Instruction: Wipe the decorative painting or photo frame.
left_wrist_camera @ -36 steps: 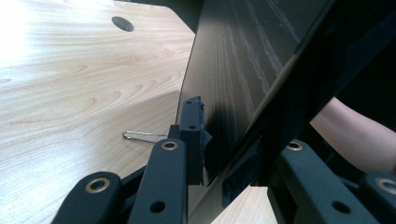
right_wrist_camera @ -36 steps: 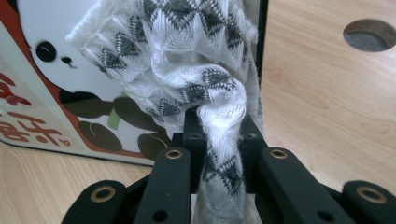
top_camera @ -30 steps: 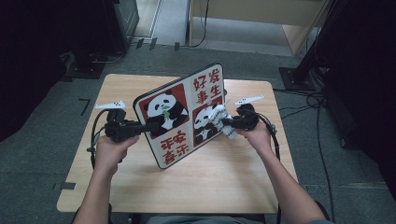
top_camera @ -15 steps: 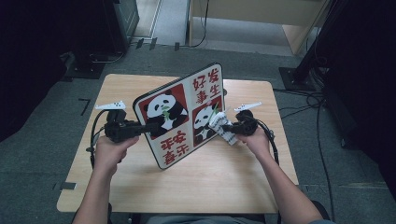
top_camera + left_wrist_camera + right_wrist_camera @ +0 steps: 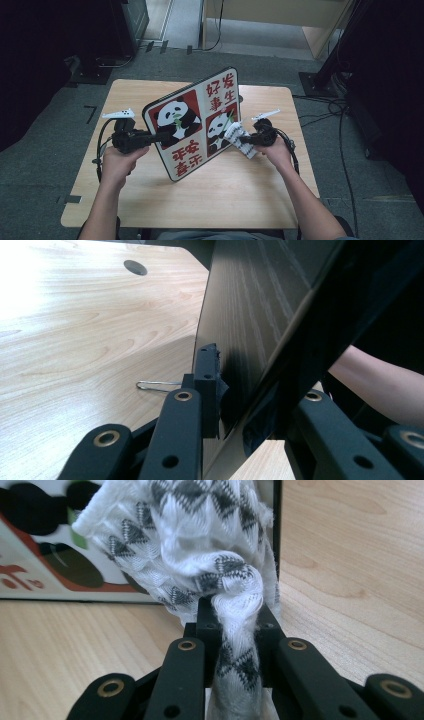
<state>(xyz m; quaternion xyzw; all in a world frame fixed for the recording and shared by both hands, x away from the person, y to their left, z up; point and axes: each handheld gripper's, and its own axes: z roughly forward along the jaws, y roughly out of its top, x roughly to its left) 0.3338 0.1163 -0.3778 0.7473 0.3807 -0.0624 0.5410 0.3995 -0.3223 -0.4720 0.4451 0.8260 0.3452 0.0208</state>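
one panda board (image 5: 192,122) stands tilted on its lower edge near the middle of the table (image 5: 240,195), and we see the left gripper (image 5: 159,136) clamped on its left edge. the right gripper (image 5: 246,140) pinches a patterned white cloth (image 5: 239,136) against the board's printed face. a cable hole (image 5: 135,267) lies well apart on the bare wood beyond.

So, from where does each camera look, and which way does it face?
High view: above the person's side, facing forward and down on the table; both forearms and tools show.
Left gripper view: on the left tool, looking along its jaws at the board's dark back.
Right gripper view: on the right tool, facing the cloth.
All three share the board and table.
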